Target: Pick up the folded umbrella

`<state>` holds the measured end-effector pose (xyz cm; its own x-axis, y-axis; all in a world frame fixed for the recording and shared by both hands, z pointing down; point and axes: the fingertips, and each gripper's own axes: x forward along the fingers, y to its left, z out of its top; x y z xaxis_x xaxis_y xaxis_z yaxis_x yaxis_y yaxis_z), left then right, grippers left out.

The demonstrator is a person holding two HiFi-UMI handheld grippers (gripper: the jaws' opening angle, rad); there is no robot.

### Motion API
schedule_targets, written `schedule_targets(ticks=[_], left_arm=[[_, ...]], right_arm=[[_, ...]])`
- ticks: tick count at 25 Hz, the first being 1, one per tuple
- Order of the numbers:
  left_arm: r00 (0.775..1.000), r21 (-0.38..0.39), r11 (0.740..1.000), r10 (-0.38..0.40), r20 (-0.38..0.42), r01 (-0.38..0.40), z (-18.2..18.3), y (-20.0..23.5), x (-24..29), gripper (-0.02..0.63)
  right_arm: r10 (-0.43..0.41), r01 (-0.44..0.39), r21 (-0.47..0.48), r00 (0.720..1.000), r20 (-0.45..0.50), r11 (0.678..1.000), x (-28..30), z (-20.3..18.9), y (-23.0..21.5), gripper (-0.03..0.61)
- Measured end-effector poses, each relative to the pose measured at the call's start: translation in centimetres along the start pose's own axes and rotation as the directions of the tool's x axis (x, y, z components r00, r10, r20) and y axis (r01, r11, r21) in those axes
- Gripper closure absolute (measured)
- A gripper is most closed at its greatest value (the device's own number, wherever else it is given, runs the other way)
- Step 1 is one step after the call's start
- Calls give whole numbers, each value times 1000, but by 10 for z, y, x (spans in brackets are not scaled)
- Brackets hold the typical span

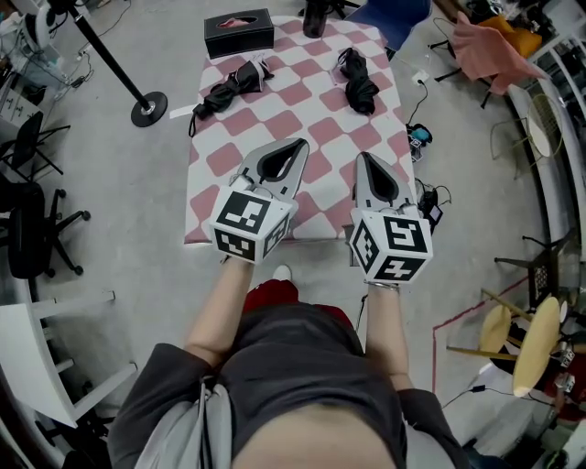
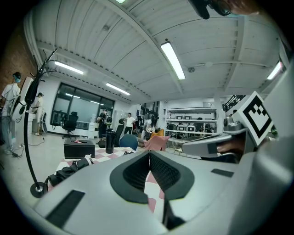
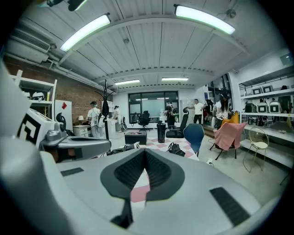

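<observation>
Two black folded umbrellas lie on the pink-and-white checked table (image 1: 275,119): one at the far left (image 1: 229,87), one at the far right (image 1: 357,81). My left gripper (image 1: 300,145) hovers over the table's near half, shut and empty, its tips well short of both umbrellas. Beside it, my right gripper (image 1: 363,158) is also shut with nothing in it. In the left gripper view the closed tips (image 2: 149,153) point past the left umbrella (image 2: 69,170). In the right gripper view the closed tips (image 3: 145,151) sit below the right umbrella (image 3: 177,149).
A black box (image 1: 238,32) and a dark bottle (image 1: 316,16) stand at the table's far edge. A coat stand's round base (image 1: 148,108) is on the floor to the left. A blue chair (image 3: 194,134) and a chair draped in pink cloth (image 1: 490,50) stand at the right.
</observation>
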<state>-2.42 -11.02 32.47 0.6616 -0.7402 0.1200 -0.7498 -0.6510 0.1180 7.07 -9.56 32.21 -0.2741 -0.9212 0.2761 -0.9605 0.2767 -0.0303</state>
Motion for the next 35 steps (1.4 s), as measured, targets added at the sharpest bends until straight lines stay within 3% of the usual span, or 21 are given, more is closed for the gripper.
schedule_targets(ticks=[12, 35], left_arm=[[1000, 16, 1000, 12, -9, -12, 1, 24, 6, 600], [996, 17, 998, 59, -62, -58, -3, 72, 65, 598]], right_arm=[[-10, 10, -6, 1000, -9, 1000, 23, 6, 3, 560], [-55, 45, -77, 990, -127, 996, 119, 2, -68, 560]])
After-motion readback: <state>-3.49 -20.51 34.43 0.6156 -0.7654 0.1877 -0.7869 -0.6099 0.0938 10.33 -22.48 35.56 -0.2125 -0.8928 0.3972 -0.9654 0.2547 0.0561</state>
